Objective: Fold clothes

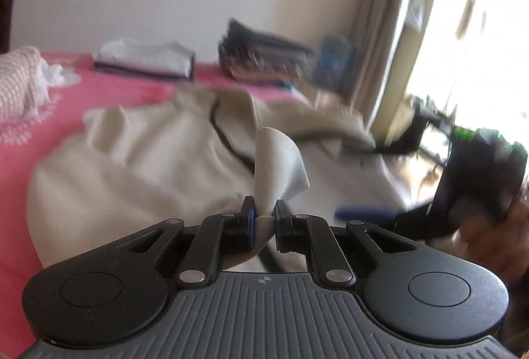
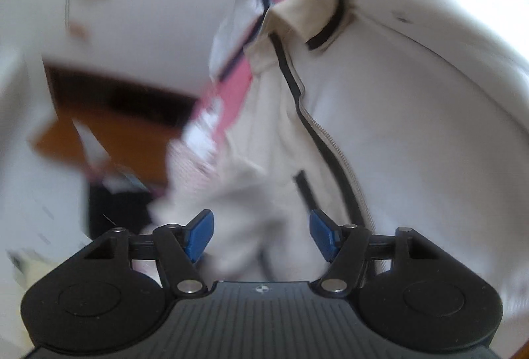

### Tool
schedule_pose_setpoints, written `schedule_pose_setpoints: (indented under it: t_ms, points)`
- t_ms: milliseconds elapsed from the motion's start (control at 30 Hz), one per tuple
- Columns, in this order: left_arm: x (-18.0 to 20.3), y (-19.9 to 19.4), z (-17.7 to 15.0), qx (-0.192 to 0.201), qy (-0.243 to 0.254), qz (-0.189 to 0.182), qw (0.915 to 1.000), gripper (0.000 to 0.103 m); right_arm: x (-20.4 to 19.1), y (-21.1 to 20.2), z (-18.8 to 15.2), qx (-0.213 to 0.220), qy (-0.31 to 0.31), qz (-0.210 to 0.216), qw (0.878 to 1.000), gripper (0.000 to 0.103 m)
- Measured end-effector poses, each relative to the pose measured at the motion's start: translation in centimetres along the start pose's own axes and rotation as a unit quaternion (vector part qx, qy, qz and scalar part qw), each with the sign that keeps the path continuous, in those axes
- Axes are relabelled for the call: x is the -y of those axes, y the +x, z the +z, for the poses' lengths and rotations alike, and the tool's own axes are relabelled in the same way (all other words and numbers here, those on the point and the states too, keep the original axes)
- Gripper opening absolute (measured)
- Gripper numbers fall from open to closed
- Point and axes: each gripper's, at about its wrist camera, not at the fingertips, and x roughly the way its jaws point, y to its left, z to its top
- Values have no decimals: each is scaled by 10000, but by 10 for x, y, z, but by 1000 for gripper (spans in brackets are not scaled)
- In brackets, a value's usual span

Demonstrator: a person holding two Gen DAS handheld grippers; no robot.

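Note:
A cream zip-up jacket point(image 1: 132, 167) with dark trim lies crumpled on a pink bedspread point(image 1: 99, 87). My left gripper point(image 1: 264, 210) is shut on a fold of its cloth, which sticks up between the pads. At the right of that view a hand holds the right gripper, and one blue finger point(image 1: 363, 213) reaches over the jacket's edge. In the tilted, blurred right wrist view the jacket point(image 2: 396, 111) fills the right side, its zipper point(image 2: 334, 147) running down. My right gripper point(image 2: 261, 226) stands open close above the cream cloth, its pads not pressing on it.
A folded light pile point(image 1: 145, 61) and a dark stack of folded clothes point(image 1: 264, 54) sit at the bed's far edge by the wall. A pink-and-white knit cloth point(image 1: 20, 77) lies at the left. A curtain point(image 1: 373, 28) and bright window stand to the right.

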Motion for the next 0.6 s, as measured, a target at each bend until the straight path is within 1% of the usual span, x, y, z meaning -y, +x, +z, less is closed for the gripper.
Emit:
schedule_pose_setpoints:
  t_ms: [33,67,133,200,233,267,300,367,433,500,600]
  points:
    - [5,1,-7,-43,223,96,9997,10,7,-4,-2,34,249,144,9996,73]
    - [9,3,-11,-132,424,100,9990,10,13,-8,-4,67,497,287,9983,75]
    - [16,6,-20,-318,820,91,9961,11,19,-8,-9,-13,664,241,9975,77]
    - [23,6,-28,-501,1302,107,9902,15,18,-2,-12,-189,605,123,9979,78]
    - [25,5,-30,-567,1449,86,9878,18,17,2,-15,-284,571,81,9979,78]
    - [27,4,-33,-633,1590,63,9852,26,17,4,-15,-366,539,60,9979,79]
    - [29,4,-35,-698,1657,19,9837,28,16,7,-17,-426,498,15,9978,79]
    - [32,3,-41,-813,1774,-49,9808,39,13,14,-20,-546,416,-74,9976,80]
    - [37,5,-45,-834,1998,25,9763,44,11,19,-22,-641,346,-188,9972,80]
    - [42,9,-49,-824,2281,145,9700,51,10,24,-24,-737,300,-245,9965,80]
    - [50,17,-54,-767,2715,305,9589,53,9,24,-25,-784,300,-228,9962,80]
